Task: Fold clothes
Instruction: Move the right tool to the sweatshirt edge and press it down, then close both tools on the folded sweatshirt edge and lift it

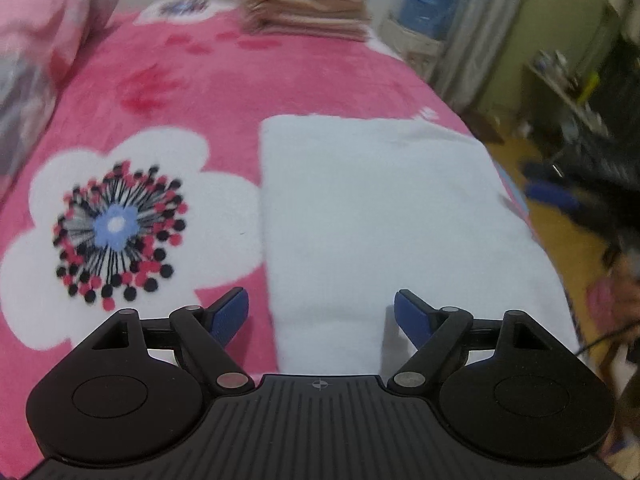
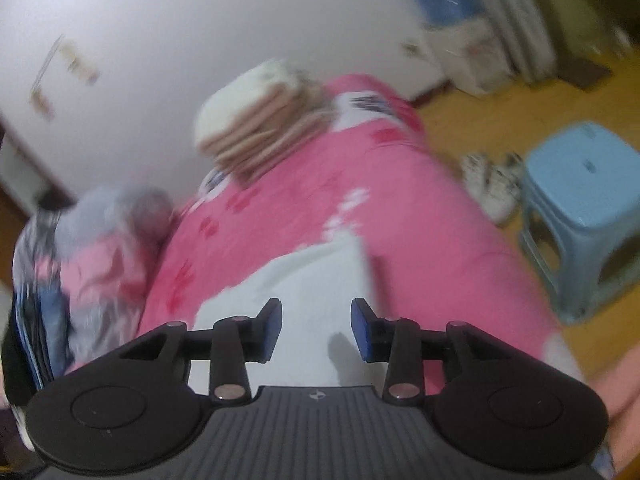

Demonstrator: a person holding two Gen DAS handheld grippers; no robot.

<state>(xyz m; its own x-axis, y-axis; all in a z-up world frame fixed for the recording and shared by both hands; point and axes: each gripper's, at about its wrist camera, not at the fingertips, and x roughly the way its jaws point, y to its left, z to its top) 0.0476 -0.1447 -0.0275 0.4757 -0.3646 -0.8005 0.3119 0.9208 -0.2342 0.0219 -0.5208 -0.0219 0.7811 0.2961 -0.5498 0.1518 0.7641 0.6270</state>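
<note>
A pale blue-white folded cloth lies flat on the pink flowered blanket, near the bed's right edge. My left gripper hovers over the cloth's near end, jaws wide open and empty. In the right wrist view the same cloth lies just ahead of my right gripper, which is open and empty above it. A stack of folded beige and cream towels stands at the far end of the bed; it also shows in the right wrist view.
A bundle of pink and grey bedding sits at the bed's left side. A light blue plastic stool and slippers stand on the wooden floor to the right. Shelves and clutter lie beyond the bed's right edge.
</note>
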